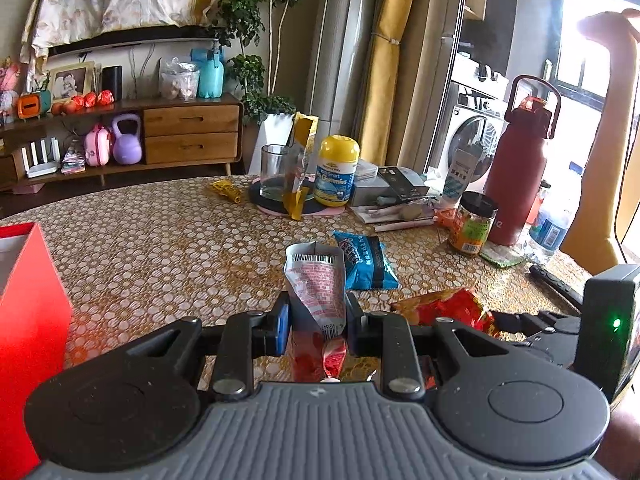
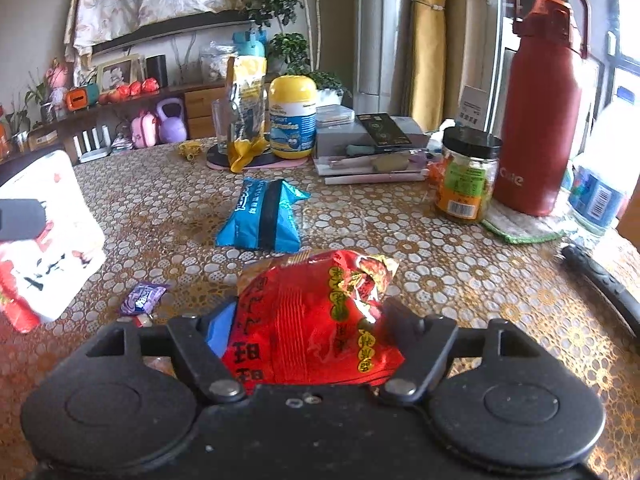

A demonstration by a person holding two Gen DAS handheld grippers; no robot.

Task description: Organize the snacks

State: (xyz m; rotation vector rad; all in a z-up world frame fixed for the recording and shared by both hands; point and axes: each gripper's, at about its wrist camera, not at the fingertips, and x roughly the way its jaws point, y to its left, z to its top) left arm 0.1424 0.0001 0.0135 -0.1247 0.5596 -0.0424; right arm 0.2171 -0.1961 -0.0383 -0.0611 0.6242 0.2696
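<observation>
Left wrist view: the left tongs pinch a crumpled silver-and-pink foil snack pouch with a barcode, held upright above the gold-patterned counter. Just beyond it lies a blue plastic snack packet, and a red cardboard box stands at the left edge.

Right wrist view: the right tongs clamp a shiny red foil snack bag with yellow lettering, low over the counter. The blue packet lies farther back, a small purple candy wrapper sits near the left, and a tall red insulated bottle stands at the right.
</observation>
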